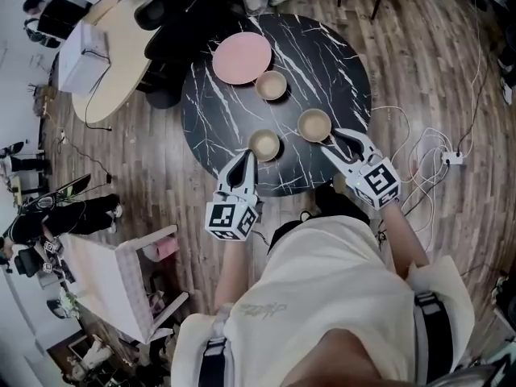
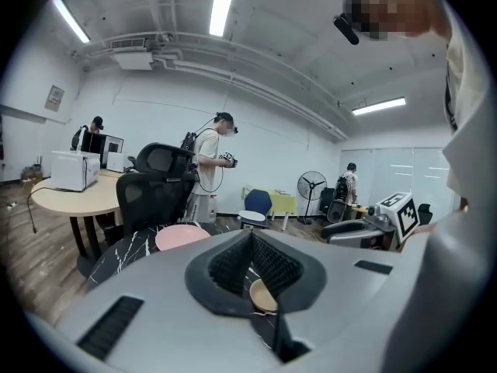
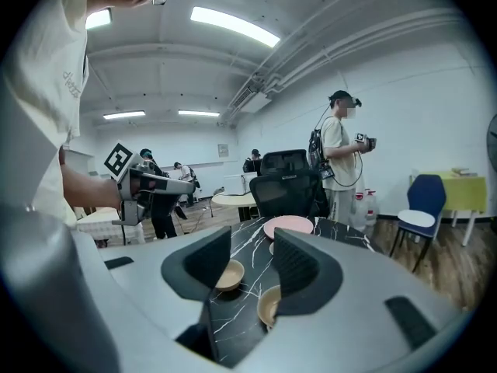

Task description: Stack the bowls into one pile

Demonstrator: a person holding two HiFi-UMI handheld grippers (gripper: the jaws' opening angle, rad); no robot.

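Three tan bowls stand apart on the round black marble table (image 1: pixel 218 119): a far bowl (image 1: pixel 272 85), a right bowl (image 1: pixel 314 125) and a near bowl (image 1: pixel 264 144). A pink plate (image 1: pixel 242 57) lies at the far side. My left gripper (image 1: pixel 247 158) is shut and empty, just short of the near bowl (image 2: pixel 262 295). My right gripper (image 1: pixel 346 136) is open, beside the right bowl (image 3: pixel 269 305), whose rim is partly hidden by the right jaw. Through its gap I see the near bowl (image 3: pixel 229 274) and the plate (image 3: pixel 289 225).
A black office chair (image 1: pixel 173 22) and a beige table (image 1: pixel 113 55) with a white box (image 1: pixel 83 47) stand beyond the marble table. White cables and a power strip (image 1: pixel 451 158) lie on the wooden floor at right. A person (image 3: pixel 342 158) stands further off.
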